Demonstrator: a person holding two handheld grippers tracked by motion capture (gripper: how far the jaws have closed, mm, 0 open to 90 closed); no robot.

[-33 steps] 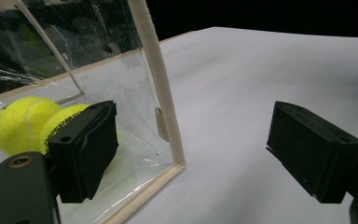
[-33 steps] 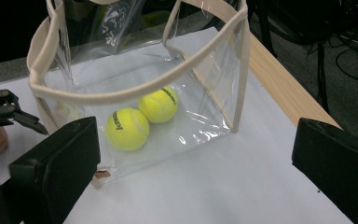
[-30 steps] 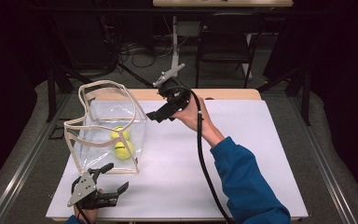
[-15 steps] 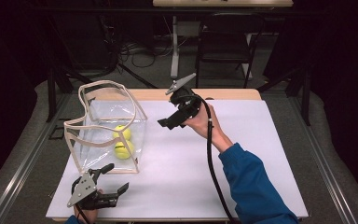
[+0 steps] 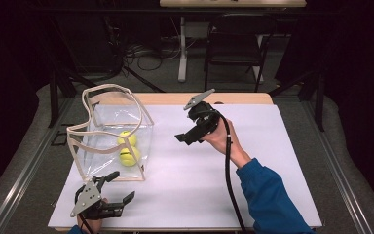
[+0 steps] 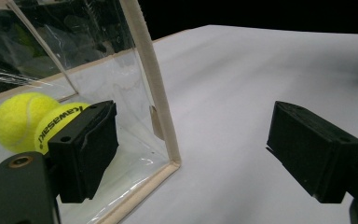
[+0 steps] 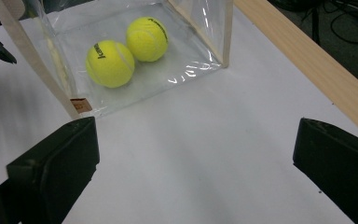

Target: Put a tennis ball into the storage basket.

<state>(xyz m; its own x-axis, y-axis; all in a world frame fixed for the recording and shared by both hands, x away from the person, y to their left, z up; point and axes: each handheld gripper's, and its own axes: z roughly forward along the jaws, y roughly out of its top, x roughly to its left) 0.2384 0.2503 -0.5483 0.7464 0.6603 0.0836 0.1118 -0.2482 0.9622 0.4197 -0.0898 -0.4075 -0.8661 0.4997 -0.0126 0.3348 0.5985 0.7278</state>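
Right gripper (image 5: 187, 130) has drawn back from above the clear plastic tote bag (image 5: 112, 139) toward the table's middle since a second ago; left gripper (image 5: 114, 187) unchanged at the near left corner. Bag: transparent film, beige webbing trim and handles, boxy, upright near the white table's (image 5: 272, 161) left edge. Two fuzzy yellow tennis balls (image 7: 123, 49) lie touching inside. Both grippers' jaws spread wide, holding nothing.
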